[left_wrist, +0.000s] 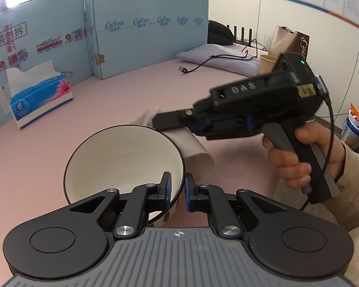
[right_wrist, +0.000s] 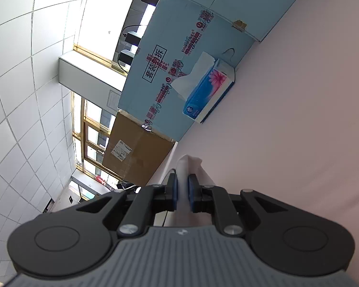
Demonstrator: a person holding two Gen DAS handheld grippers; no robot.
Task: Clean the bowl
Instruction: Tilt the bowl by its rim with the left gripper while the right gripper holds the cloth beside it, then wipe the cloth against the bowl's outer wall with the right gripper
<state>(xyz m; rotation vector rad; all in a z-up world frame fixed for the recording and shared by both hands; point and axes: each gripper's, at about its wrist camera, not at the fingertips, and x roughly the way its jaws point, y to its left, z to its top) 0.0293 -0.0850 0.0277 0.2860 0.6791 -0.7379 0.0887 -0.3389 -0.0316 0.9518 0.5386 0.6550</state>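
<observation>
A white bowl [left_wrist: 122, 160] with a dark rim is tilted up on its side over the pink table. My left gripper [left_wrist: 178, 191] is shut on the bowl's near rim, one blue pad inside and one outside. My right gripper [left_wrist: 160, 120], held by a hand, hovers just right of the bowl's upper rim, shut on a white tissue [left_wrist: 191, 148] that hangs below and behind it. In the rolled right wrist view the right gripper [right_wrist: 182, 191] pinches the folded tissue [right_wrist: 185, 167] between its blue pads.
A blue tissue box [left_wrist: 39, 99] [right_wrist: 209, 91] stands at the back left by light-blue cardboard panels [left_wrist: 143, 31]. A pillow [left_wrist: 222, 57], a black cable [left_wrist: 203, 63], a paper cup [left_wrist: 268, 63] and a bag [left_wrist: 287, 39] sit at the far right.
</observation>
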